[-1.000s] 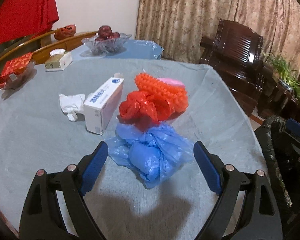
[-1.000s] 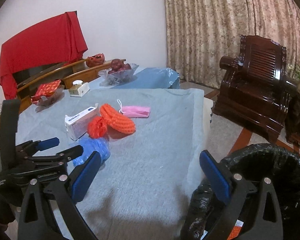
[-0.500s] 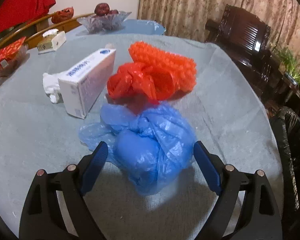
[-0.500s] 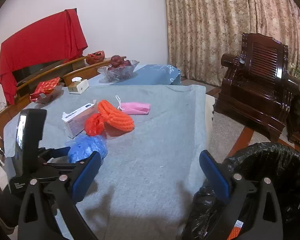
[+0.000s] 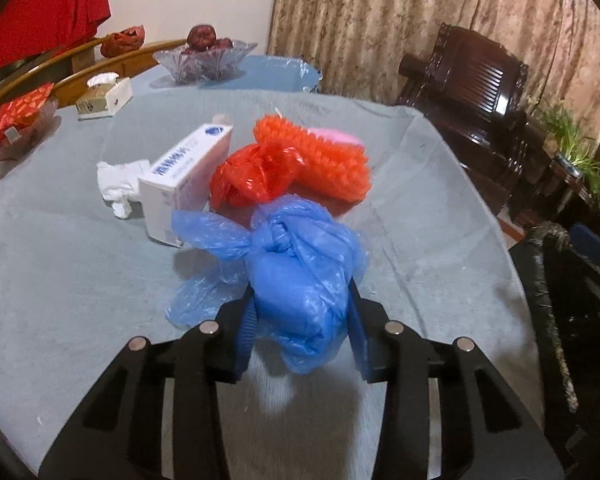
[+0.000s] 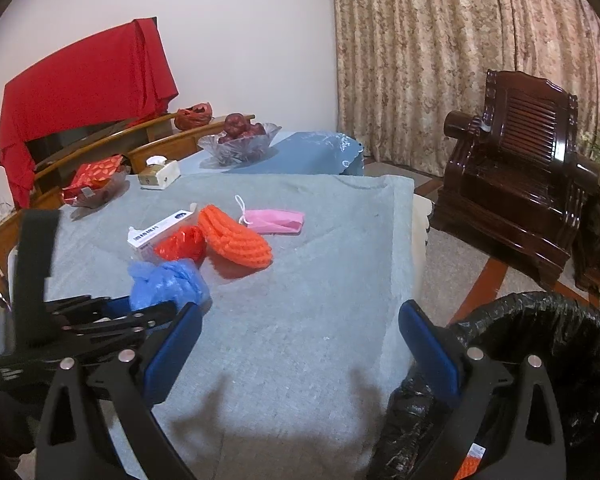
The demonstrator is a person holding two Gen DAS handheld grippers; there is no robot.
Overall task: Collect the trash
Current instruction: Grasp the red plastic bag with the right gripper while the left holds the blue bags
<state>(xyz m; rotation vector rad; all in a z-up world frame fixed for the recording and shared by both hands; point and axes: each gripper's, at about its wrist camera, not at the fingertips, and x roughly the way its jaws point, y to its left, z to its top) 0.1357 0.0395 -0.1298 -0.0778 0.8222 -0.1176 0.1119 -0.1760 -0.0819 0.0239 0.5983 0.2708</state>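
white carton [image 5: 188, 176] | blue print, a round logo | illegible

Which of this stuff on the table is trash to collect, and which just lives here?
Trash: blue bag in the closing left claw, red bag, orange net, pink mask, box, tissue.
Not trash: fruit bowl, tissue box.

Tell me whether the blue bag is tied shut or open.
Tied shut: the blue bag is bunched into a knot at its top, with loose ends flaring out.

A grey-clothed table [image 6: 300, 340] bears trash — red bag [image 6: 180, 245], orange net [image 6: 236, 238], pink mask [image 6: 276, 220], white box [image 6: 162, 232].
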